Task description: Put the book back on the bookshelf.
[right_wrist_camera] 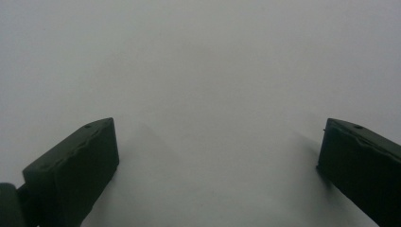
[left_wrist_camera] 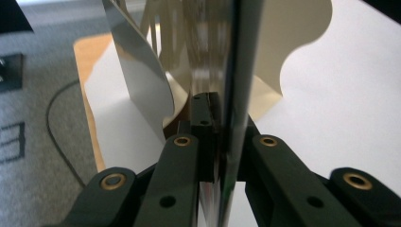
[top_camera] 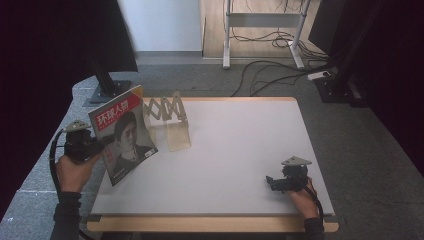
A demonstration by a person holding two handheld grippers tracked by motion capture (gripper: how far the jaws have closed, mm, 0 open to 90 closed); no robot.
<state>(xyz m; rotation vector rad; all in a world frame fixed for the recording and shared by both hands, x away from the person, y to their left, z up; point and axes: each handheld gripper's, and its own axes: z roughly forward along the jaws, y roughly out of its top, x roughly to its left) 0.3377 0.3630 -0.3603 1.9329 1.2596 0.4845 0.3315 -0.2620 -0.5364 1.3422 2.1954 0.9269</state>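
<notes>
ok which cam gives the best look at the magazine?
The high view: the magazine stands tilted at the table's left edge, cover readable, clamped by the left gripper. The left gripper view catches it edge-on between the shut jaws. The right gripper view looks at bare table.

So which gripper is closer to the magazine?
Left. The left gripper is clamped on the magazine, holding it upright at the table's left side. The right gripper sits far off, open, near the table's front right corner.
</notes>
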